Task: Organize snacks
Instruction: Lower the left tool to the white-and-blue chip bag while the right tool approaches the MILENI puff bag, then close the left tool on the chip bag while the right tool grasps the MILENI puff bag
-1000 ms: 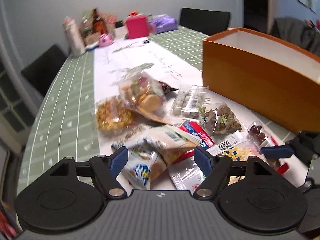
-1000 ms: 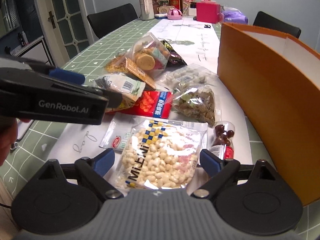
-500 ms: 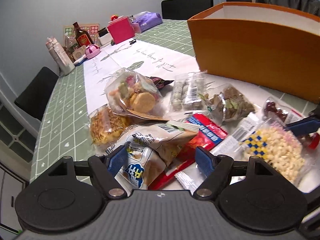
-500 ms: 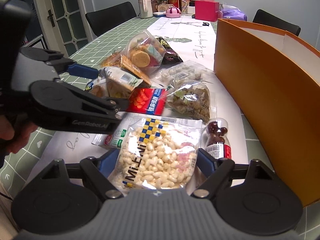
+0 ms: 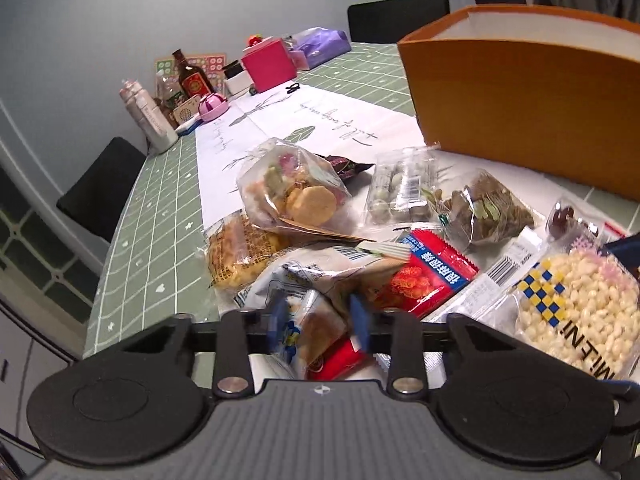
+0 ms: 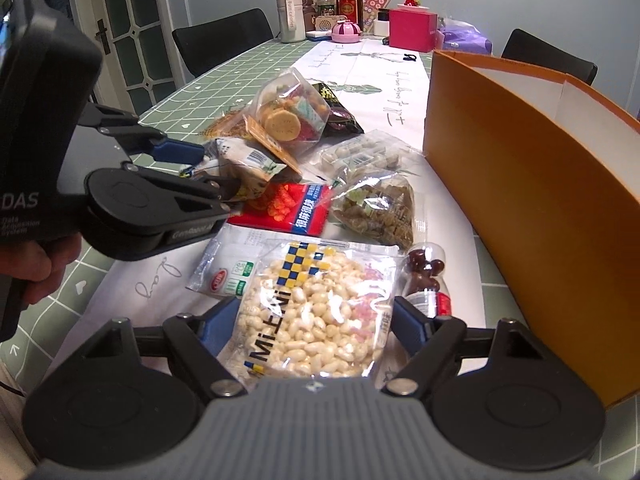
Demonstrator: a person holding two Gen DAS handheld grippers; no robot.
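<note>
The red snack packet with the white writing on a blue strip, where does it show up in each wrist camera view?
Left wrist view: the red snack packet lies just right of centre, beyond the left gripper, partly under a pale crinkled bag.
Right wrist view: the same packet sits left of centre, right of the left gripper's tips.
Shared landmark: the tall orange cardboard box stands right of the packet in both.

- Pale crinkled snack bag (image 5: 320, 280), pinched at its near end, lying partly over a red packet (image 5: 434, 276).
- Clear bag of white puffs (image 6: 316, 304) lying flat, nearest.
- Orange box (image 6: 520, 184), open-topped, upright, right of the pile.
</note>
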